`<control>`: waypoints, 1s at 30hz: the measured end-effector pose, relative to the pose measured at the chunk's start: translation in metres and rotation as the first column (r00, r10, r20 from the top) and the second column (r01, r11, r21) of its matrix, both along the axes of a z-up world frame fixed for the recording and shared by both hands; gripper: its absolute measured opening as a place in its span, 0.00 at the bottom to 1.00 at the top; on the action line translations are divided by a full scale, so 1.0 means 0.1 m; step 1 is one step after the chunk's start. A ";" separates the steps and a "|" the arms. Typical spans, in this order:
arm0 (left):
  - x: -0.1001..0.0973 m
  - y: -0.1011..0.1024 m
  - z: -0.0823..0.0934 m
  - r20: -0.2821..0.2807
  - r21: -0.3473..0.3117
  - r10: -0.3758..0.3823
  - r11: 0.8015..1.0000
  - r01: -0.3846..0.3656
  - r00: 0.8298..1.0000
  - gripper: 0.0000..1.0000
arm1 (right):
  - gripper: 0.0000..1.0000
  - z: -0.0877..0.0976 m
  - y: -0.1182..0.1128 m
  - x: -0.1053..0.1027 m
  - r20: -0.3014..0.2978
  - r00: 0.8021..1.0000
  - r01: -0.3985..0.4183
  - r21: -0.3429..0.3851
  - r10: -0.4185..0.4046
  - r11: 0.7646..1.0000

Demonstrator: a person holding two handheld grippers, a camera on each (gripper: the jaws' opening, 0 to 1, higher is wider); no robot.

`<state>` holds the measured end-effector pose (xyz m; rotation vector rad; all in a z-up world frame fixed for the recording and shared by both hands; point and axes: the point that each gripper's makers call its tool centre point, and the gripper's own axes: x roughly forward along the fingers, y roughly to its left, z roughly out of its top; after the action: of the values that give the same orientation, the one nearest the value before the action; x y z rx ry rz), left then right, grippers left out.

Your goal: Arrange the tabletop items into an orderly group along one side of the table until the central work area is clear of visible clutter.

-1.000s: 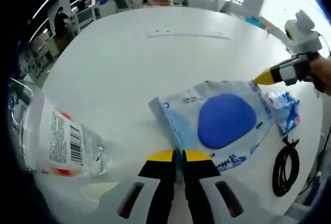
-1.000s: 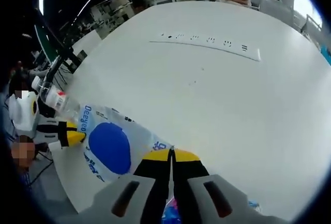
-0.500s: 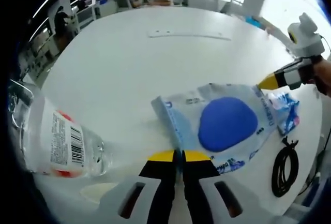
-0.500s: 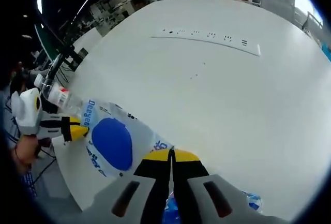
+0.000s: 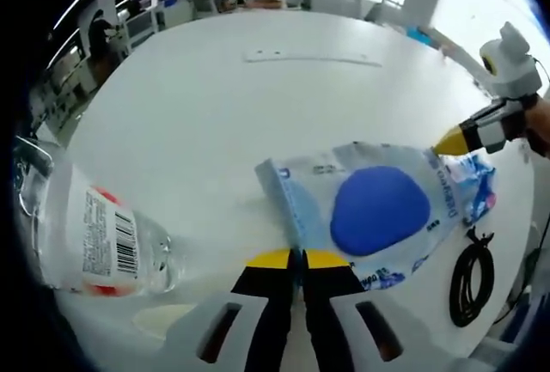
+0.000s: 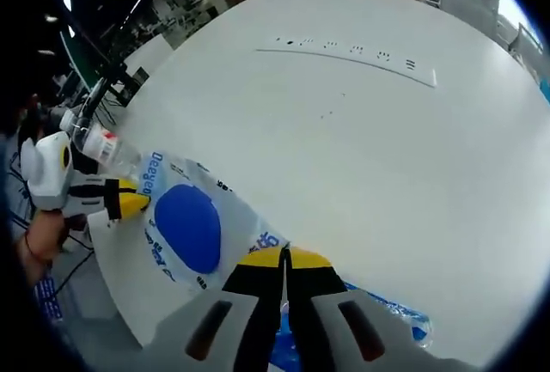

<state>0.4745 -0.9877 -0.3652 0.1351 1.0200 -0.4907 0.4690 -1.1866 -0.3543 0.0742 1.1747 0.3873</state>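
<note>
Both grippers, left and right, were clamped on opposite ends of the blue-printed plastic bag. It lay near the table edge, a clear bottle just beside it.

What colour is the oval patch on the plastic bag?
Solid blue patch on the pale bag; clearest in the left gripper view.

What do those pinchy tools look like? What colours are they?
Each tool has two flat jaws side by side: pale grey at the base with slanted slots, black in the middle, yellow at the tips. That goes for the left tool and the right tool. Seen from the side, each carries a white box marked with yellow. A red band circles the person's wrist.
</note>
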 end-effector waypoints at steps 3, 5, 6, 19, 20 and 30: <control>-0.01 -0.01 0.00 -0.004 -0.005 0.001 1.000 -0.002 1.000 0.00 | 0.00 0.00 -0.01 -0.01 -0.004 1.000 -0.001 -0.002 0.001 1.000; -0.01 -0.01 0.00 -0.002 -0.001 -0.004 1.000 0.004 1.000 0.00 | 0.00 0.00 -0.02 -0.01 -0.005 1.000 -0.004 -0.007 0.004 1.000; 0.00 -0.01 -0.01 -0.005 -0.004 0.000 1.000 0.000 1.000 0.00 | 0.00 -0.01 -0.02 -0.02 -0.012 1.000 -0.001 -0.007 0.001 1.000; 0.00 -0.01 -0.02 -0.002 -0.006 -0.006 1.000 0.006 1.000 0.07 | 0.00 -0.02 -0.02 0.00 -0.006 1.000 -0.017 -0.020 0.017 1.000; 0.00 -0.01 -0.02 -0.001 -0.009 -0.007 1.000 0.007 1.000 0.07 | 0.00 -0.02 -0.03 0.00 -0.003 1.000 -0.018 -0.023 0.018 1.000; 0.00 -0.04 -0.02 0.000 -0.016 -0.008 1.000 0.008 1.000 0.11 | 0.00 -0.03 -0.02 0.00 -0.005 1.000 -0.013 -0.013 0.013 1.000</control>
<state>0.4745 -0.9915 -0.3674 0.1248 1.0160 -0.5062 0.4688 -1.1887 -0.3573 0.0556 1.1828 0.3911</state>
